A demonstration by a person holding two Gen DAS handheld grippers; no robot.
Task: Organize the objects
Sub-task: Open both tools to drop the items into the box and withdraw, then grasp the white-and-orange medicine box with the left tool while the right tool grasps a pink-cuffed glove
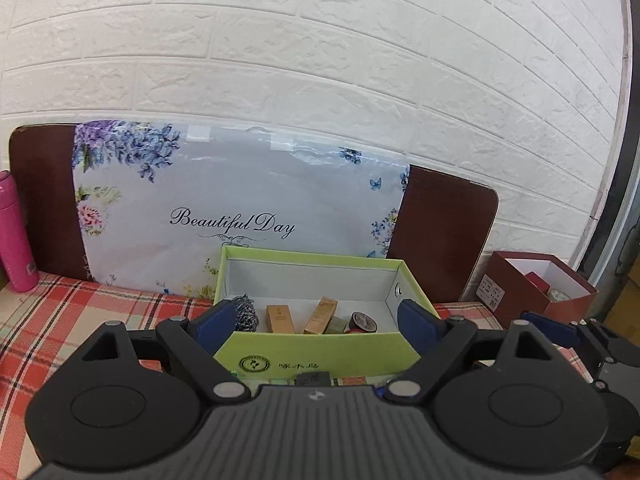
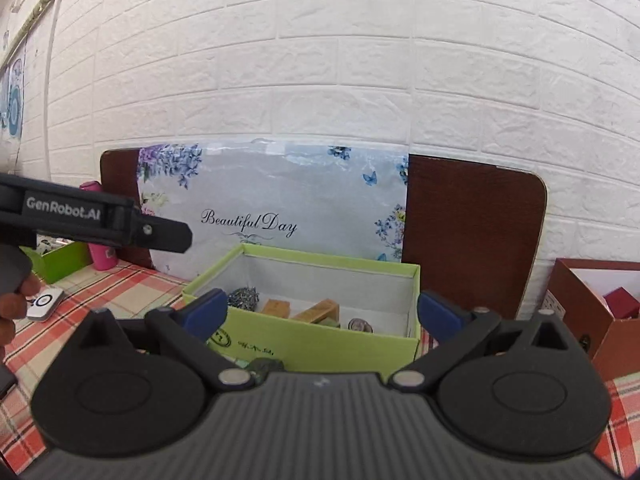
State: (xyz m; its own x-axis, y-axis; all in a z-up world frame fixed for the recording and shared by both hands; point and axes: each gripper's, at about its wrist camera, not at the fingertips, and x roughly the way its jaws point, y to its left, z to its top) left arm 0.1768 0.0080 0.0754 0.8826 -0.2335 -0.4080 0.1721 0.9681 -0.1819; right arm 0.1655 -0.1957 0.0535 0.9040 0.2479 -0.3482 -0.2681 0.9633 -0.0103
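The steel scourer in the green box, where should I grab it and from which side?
Grip the scourer across its round middle, coming from above: it sits in the green box's left corner, so the walls block a sideways approach. Its springy mesh should squash under the pads.

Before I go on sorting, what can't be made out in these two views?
- Small dark item in front of the green box: both views, mostly hidden behind each hand-held gripper's body.
- Red box contents: right wrist view, cut by the frame edge.
- Green box's front label: too small to read.
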